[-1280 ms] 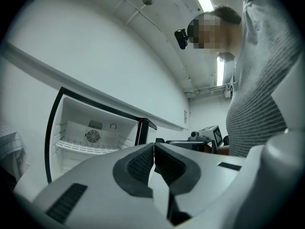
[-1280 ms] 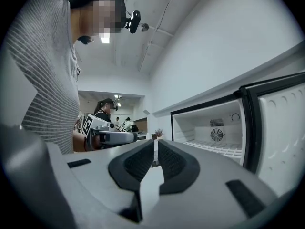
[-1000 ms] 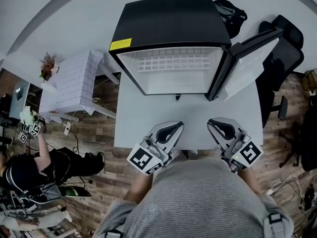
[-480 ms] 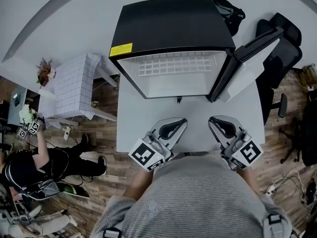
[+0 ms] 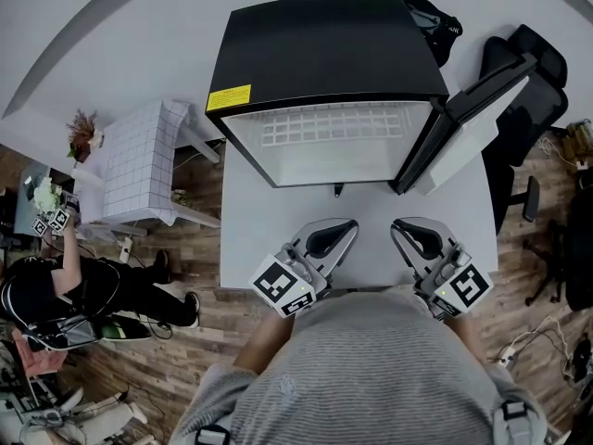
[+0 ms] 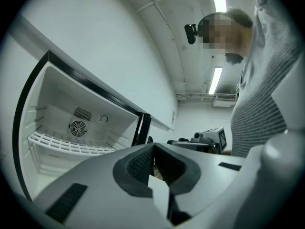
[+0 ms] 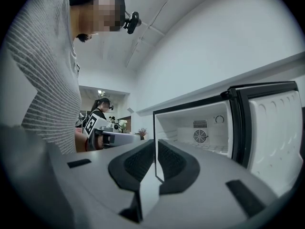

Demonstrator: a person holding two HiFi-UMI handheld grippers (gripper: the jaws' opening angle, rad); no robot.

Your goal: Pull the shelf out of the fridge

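Left gripper (image 5: 345,227) and right gripper (image 5: 402,226): jaws closed, empty. The shelf (image 5: 332,124) sits ahead inside the open fridge (image 5: 324,44), long axis crosswise. The left gripper appears better aligned.

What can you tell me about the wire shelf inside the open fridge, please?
The shelf is a white wire grid of small rectangular cells, probably coated metal. It lies level and fully inside the fridge, just below the rear fan, and spans from one side wall to the other. Nothing lies on it. Neither the left gripper nor the right gripper touches it; both are well in front of it.
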